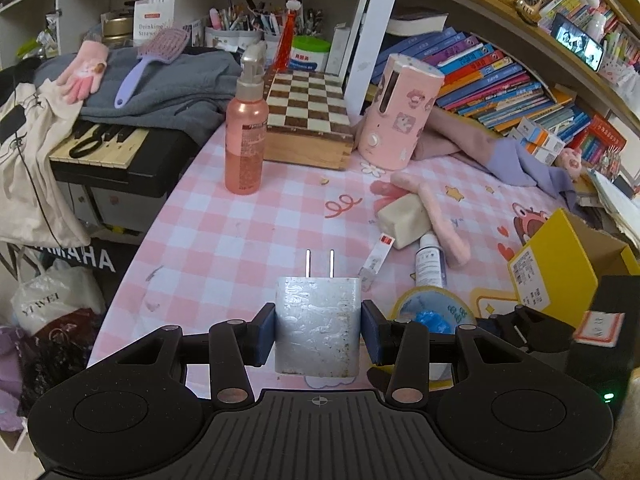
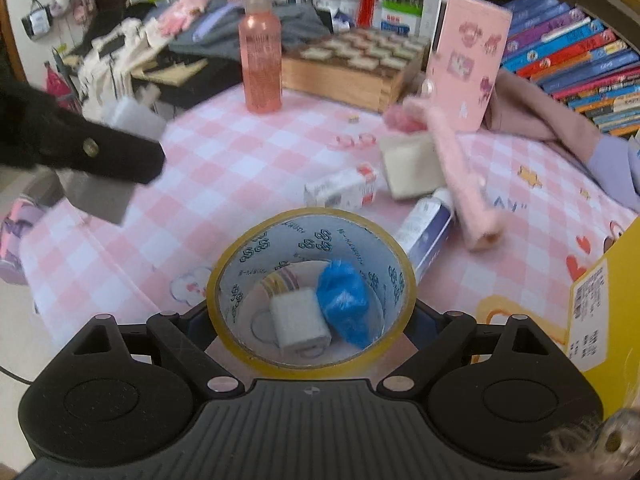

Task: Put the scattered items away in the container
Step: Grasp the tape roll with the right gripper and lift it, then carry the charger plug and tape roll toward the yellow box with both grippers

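My left gripper (image 1: 318, 330) is shut on a white plug charger (image 1: 318, 326), prongs pointing forward, held above the pink checked tablecloth (image 1: 224, 236). My right gripper (image 2: 312, 320) is shut on a roll of clear tape (image 2: 312, 292), seen through its core; a small white item (image 2: 300, 322) and a blue crumpled item (image 2: 344, 300) show inside the ring. The tape also shows in the left wrist view (image 1: 430, 308). The yellow cardboard box (image 1: 568, 264) stands at the right, also at the right edge of the right wrist view (image 2: 608, 300). The left gripper with the charger (image 2: 100, 196) shows at the left of the right wrist view.
On the cloth lie a small red-and-white carton (image 1: 376, 258), a white bottle (image 1: 430, 260), a beige block (image 1: 402, 218) and a pink fuzzy band (image 1: 440, 216). A pink spray bottle (image 1: 245, 128), a chessboard box (image 1: 308, 116) and a pink cylinder (image 1: 400, 112) stand behind. Books fill the right shelf.
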Available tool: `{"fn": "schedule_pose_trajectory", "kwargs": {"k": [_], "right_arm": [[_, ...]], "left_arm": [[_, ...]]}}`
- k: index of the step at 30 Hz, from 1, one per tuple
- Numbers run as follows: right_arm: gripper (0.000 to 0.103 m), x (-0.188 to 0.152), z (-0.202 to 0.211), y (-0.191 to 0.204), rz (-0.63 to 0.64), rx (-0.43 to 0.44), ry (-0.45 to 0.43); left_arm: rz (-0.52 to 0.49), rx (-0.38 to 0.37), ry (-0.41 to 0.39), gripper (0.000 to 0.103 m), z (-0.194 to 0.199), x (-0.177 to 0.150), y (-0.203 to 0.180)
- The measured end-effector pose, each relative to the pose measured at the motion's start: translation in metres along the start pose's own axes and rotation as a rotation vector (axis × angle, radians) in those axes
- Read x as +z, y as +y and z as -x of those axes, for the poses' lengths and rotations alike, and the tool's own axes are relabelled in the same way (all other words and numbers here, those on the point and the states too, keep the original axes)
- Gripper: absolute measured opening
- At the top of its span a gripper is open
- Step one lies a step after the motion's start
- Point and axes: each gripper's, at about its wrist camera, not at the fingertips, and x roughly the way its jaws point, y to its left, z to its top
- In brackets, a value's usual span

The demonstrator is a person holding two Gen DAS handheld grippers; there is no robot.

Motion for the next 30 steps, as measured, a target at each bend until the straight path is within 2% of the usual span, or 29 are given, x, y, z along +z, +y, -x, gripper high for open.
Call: {"fn": "schedule_pose_trajectory", "kwargs": {"k": [11,22,30], "right_arm": [[0.091,0.020,0.053,-0.002,0.008,-0.049,-0.172],[0.091,0.015,0.096,0.004,-0.003,-0.131,-0.262],[0.091,0.003,0.129,0.008,-0.088,-0.115,-0.300]], "left_arm": [[0.028,-0.026,-0.096,0.043,0.031,-0.002,-0.001],[0.045,-0.098,-0.147,0.043,0.054,-0.017,-0.003],[0.036,-0.125,-0.167,0.043,0.073,-0.031,-0.003]]}}
